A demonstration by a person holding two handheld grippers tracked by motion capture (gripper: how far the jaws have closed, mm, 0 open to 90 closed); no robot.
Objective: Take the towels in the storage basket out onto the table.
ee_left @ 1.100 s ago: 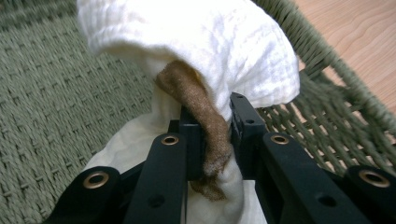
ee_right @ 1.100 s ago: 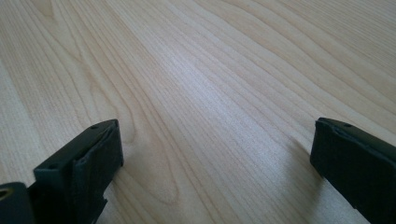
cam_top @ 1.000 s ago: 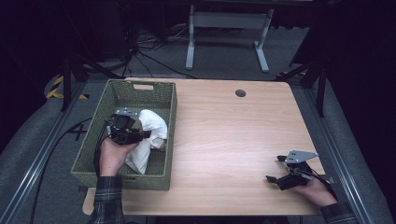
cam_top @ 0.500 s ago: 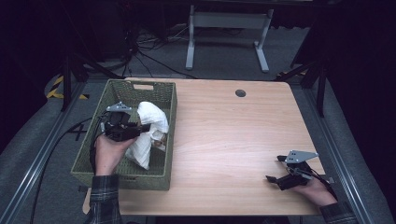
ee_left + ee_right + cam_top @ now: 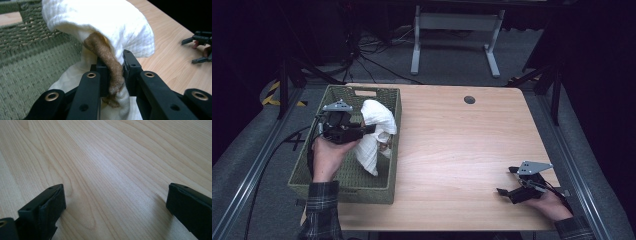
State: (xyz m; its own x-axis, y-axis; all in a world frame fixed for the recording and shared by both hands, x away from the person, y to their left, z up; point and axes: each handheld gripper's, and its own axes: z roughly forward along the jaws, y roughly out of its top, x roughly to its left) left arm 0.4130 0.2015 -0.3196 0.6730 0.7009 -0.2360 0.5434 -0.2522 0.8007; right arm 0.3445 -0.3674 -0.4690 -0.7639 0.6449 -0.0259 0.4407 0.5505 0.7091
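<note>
L fingers (image 5: pixel 115 72) clamp white cloth (image 5: pixel 373 131) above basket (image 5: pixel 343 179); R fingers (image 5: pixel 113 202) spread wide, empty.

No text, label, brand or number can be read anywhere: the wooden table (image 5: pixel 452 150), the woven basket (image 5: pixel 342 185) and the white cloth (image 5: pixel 100 22) are all unmarked (the yellow-and-black floor stripes carry no lettering).

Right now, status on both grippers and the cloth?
Left gripper shut on white cloth, above basket. Right gripper open, on table. Nothing in the way.
</note>
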